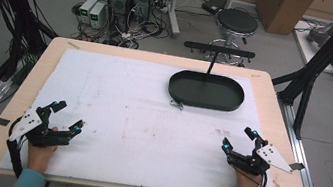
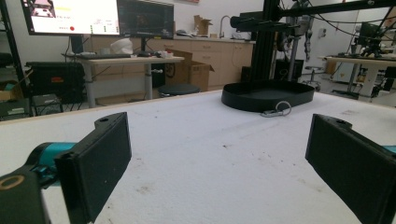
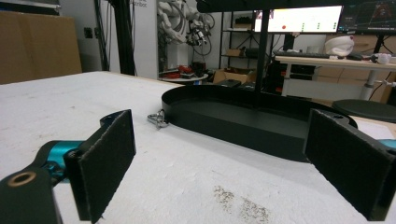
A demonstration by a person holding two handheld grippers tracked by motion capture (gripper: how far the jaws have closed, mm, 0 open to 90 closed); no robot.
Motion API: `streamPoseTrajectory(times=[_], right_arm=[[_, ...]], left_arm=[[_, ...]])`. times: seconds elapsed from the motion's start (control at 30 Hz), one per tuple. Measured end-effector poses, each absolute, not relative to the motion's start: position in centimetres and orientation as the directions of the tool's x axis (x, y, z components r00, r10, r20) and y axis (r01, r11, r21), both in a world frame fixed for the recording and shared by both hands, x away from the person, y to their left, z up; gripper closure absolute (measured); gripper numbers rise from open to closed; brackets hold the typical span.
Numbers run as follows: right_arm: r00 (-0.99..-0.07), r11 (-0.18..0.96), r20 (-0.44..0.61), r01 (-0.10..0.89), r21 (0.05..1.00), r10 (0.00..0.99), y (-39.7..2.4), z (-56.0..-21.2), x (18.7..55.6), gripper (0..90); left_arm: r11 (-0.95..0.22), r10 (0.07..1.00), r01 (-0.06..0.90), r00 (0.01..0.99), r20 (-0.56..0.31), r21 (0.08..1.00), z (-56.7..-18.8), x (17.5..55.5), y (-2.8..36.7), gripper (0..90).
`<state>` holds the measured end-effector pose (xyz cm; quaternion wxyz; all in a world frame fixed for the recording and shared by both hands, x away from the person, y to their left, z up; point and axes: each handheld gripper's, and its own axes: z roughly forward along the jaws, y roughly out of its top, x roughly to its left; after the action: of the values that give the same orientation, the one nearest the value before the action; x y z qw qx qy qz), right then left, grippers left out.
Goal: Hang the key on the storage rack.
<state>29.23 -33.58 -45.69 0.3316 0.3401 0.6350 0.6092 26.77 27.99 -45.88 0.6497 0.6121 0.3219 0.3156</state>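
Resting released near the counter's front corners, left claw (image 1: pixel 68 117) and right claw (image 1: pixel 239 138) risked nudging the clip (image 1: pixel 176 104) beside the tray (image 1: pixel 206 90).

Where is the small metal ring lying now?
In the high view, the small metal ring lies on the white mat, touching the near left edge of the black oval tray.

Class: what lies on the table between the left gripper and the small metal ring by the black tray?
Nothing: from the left gripper to the ring beside the tray, only bare white mat shows in the high view.
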Motion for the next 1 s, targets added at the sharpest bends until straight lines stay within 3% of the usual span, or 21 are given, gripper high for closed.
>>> streamPoseTrajectory(times=[0.77, 1.0], right_arm=[[-0.516, 0.052, -0.008, 0.07, 0.996, 0.856, -33.2, -45.4, 29.6, 8.7], [-0.539, 0.117, -0.038, 0.113, 0.987, 0.841, -32.4, -43.9, 30.7, 8.8]], left_arm=[[0.042, 0.804, -0.029, 0.594, -0.017, 0.999, -45.9, 26.7, 27.9, 7.3], [0.044, 0.804, -0.024, 0.595, -0.021, 0.999, -45.9, 26.7, 27.9, 7.3]])
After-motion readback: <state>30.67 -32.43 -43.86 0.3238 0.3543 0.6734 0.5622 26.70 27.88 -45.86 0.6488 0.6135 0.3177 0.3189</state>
